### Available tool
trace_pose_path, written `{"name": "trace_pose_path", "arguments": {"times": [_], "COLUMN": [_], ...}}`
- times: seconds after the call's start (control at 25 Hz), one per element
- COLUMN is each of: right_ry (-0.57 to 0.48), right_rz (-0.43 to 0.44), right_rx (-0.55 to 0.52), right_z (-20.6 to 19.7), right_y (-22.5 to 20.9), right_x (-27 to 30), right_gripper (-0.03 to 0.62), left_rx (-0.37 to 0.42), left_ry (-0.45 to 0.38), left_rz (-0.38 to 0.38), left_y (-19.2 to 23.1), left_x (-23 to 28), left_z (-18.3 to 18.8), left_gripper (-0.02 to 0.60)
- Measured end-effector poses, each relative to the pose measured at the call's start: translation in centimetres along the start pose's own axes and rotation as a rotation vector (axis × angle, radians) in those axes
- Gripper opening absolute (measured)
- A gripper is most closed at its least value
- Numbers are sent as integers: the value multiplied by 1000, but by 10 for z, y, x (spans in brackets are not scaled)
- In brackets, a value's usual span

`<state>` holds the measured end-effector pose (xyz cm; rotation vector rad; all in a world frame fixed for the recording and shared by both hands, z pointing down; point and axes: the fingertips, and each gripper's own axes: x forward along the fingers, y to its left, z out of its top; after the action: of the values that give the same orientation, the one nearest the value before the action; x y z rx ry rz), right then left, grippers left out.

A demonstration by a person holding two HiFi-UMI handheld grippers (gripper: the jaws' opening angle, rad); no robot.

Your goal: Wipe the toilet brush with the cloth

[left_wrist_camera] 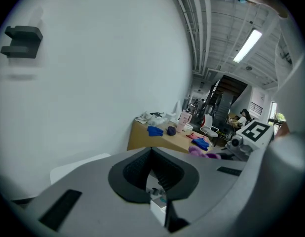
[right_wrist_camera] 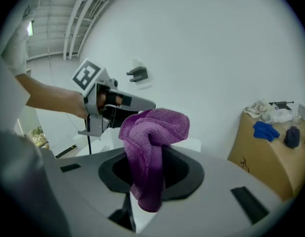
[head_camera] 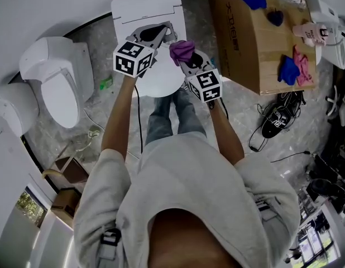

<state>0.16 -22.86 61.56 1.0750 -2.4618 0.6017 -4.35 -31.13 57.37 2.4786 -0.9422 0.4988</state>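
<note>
A purple cloth (head_camera: 182,49) is bunched in my right gripper (head_camera: 187,58), which is shut on it above the white toilet (head_camera: 147,7). In the right gripper view the cloth (right_wrist_camera: 153,132) stands up from the jaws and hangs down between them, covering the right gripper (right_wrist_camera: 155,149) at its tips. My left gripper (head_camera: 169,34) is just left of the cloth, its tips nearly touching it. Its jaws meet in the left gripper view, where the left gripper (left_wrist_camera: 151,150) shows nothing between them. No toilet brush shows in any view.
A second white toilet (head_camera: 56,80) stands to the left. At the right is a cardboard box (head_camera: 248,43) carrying blue cloths (head_camera: 288,70) and a pink bottle (head_camera: 309,31). Black shoes (head_camera: 276,120) and cables lie on the grey floor.
</note>
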Motion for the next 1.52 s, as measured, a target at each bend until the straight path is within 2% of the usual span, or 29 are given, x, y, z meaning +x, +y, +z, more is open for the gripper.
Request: {"name": "trace_pose_path", "arguments": {"times": [0.28,0.44,0.68,1.0,1.36,1.52], "right_ry": [-117,-90,-50,80,297,370], "right_rz": [-87,-81,-104,-102,-29,-31], "right_rx": [50,45,108,162,214,235], "right_z": [45,42,26,-19,-94,-121], "right_y": [-28,-29,-43,-58,-53,-57], "right_x": [-15,2,18,50,88,90], "right_gripper": [120,120,120,120,120,120], "left_rx": [-3,-6,-13,-18,-29,-33], "left_ry": [-1,-7,-8,-15,-21,-23], "left_rz": [0,4,5,3,-2,-3], "left_y": [-1,-1,2,2,3,4], "left_x": [-2,-2,-2,-1,0,1], "left_z": [0,0,0,2,2,3], "left_gripper": [18,18,18,18,18,18]}}
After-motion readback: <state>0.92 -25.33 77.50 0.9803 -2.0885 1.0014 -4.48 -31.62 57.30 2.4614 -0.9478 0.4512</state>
